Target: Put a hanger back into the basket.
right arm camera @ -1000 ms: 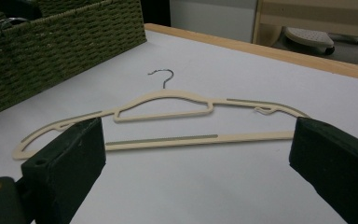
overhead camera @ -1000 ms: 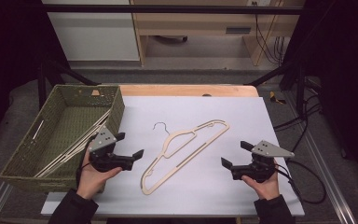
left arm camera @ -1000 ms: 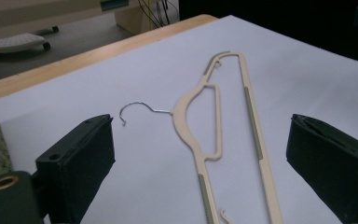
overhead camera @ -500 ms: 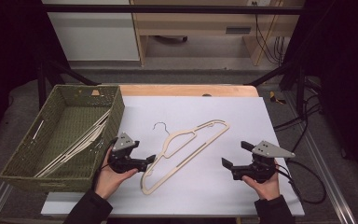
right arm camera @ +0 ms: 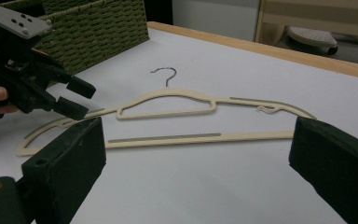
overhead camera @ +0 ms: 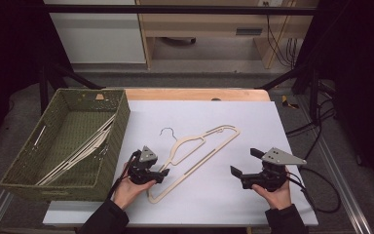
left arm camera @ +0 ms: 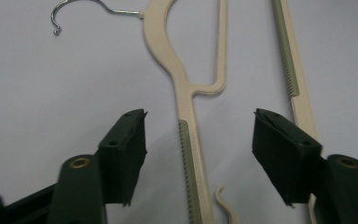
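Observation:
A cream plastic hanger (overhead camera: 195, 156) with a metal hook lies flat on the white table top (overhead camera: 253, 122), running from near left to far right. My left gripper (overhead camera: 164, 174) is low over its near left shoulder. In the left gripper view the ribbed shoulder arm (left arm camera: 186, 107) runs between the jaws of the left gripper (left arm camera: 200, 119). They have just been closing, but neither pad touches it. My right gripper (overhead camera: 243, 162) hovers wide open at the near right, a little short of the hanger (right arm camera: 168, 100). The right gripper view also shows the left gripper (right arm camera: 77, 100).
A green woven basket (overhead camera: 121, 122) stands at the table's left edge with several cream hangers (overhead camera: 78, 153) inside it. A wooden strip (overhead camera: 195, 94) borders the far edge. A black cable (overhead camera: 316, 190) trails from the right gripper off the right side.
My left gripper has moved right and down from beside the basket to the hanger's near shoulder, and its jaws have narrowed. The right gripper and the hanger have not moved.

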